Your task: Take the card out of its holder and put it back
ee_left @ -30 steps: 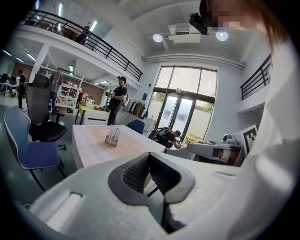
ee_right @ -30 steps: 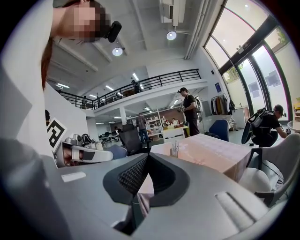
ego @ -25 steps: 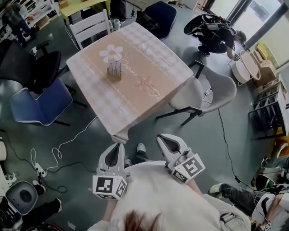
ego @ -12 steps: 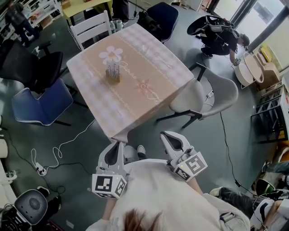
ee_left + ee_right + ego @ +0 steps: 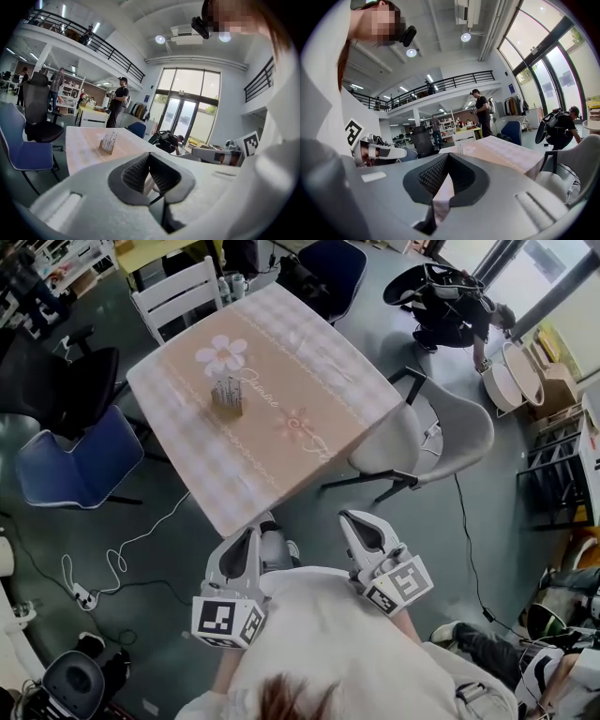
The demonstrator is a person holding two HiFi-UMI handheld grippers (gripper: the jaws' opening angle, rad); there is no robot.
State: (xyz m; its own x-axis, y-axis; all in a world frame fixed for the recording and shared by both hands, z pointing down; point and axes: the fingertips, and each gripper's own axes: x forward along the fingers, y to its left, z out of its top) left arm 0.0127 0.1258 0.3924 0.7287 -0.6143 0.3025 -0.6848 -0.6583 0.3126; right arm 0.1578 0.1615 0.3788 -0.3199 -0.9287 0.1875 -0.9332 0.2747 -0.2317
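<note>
Standing at the near corner of the desk (image 5: 309, 381), we've got both sets of jaws clenched on nothing, left gripper (image 5: 246, 545) and right gripper (image 5: 361, 531) alike. The card holder (image 5: 227, 397) sits well ahead of both, out mid-desk, with its cards (image 5: 228, 388) upright as far as we can tell. It's ahead and a bit left of the left jaws, and further left of the right ones, so we reckon the left is nearer.
</note>
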